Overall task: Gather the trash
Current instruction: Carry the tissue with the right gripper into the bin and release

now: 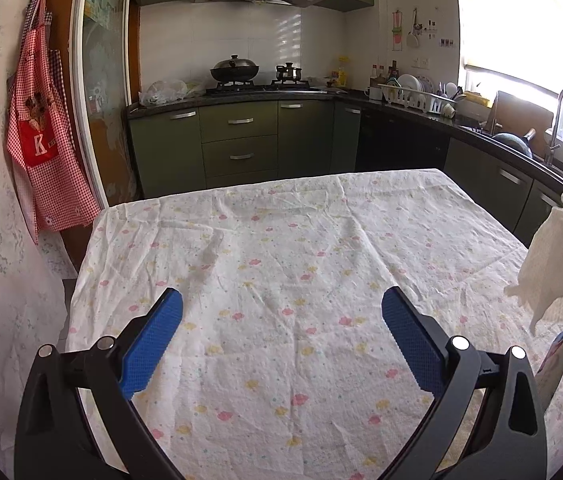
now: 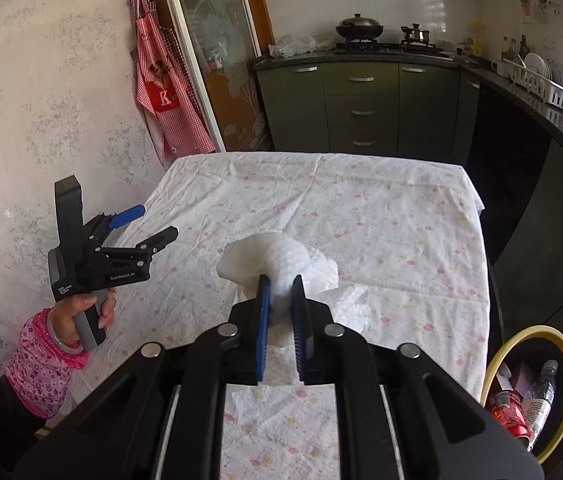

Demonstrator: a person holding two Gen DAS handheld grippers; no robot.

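Above the surface (image 2: 401, 216), your right hand-held gripper (image 2: 280, 284) was closed on the crumpled paper towel (image 2: 277, 256).

The towel hung clear of the cloth, its loose tail trailing toward you under the jaws. The yellow-rimmed bin (image 2: 497, 354) stood on the floor below and to the right of that gripper, off the surface's near right corner, so the right arm was the nearer one. The bin already held a plastic bottle (image 2: 541, 392) and red wrappers (image 2: 507, 404). Your left hand-held gripper (image 1: 281, 308) was spread wide and held nothing.
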